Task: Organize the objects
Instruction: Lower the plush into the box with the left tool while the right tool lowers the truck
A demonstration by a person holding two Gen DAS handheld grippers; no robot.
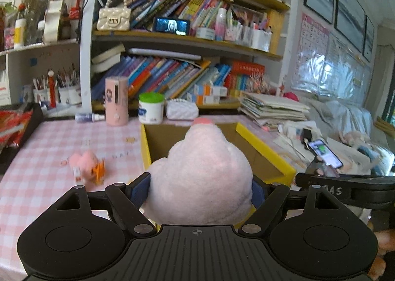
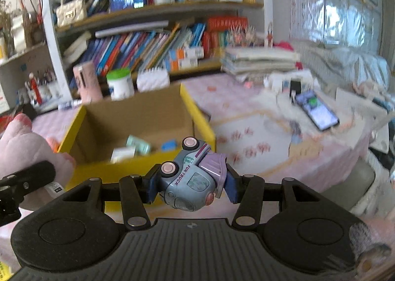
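My left gripper (image 1: 201, 190) is shut on a pale pink plush toy (image 1: 200, 177) and holds it just in front of the open yellow cardboard box (image 1: 265, 148). The plush also shows at the left edge of the right wrist view (image 2: 22, 147). My right gripper (image 2: 192, 185) is shut on a blue-grey toy truck (image 2: 191, 177) with pink wheels, tipped on its side, just in front of the box's near right corner (image 2: 138, 167). Inside the box lie a few small items, among them a mint-green pack (image 2: 138, 145).
A small pink and orange toy (image 1: 86, 164) lies on the pink checked tablecloth left of the box. A pink cylinder (image 1: 116, 100), a white tub with a green lid (image 1: 151, 108) and a tissue pack (image 1: 181, 109) stand behind it. A phone (image 2: 316, 110) and paper stacks lie to the right.
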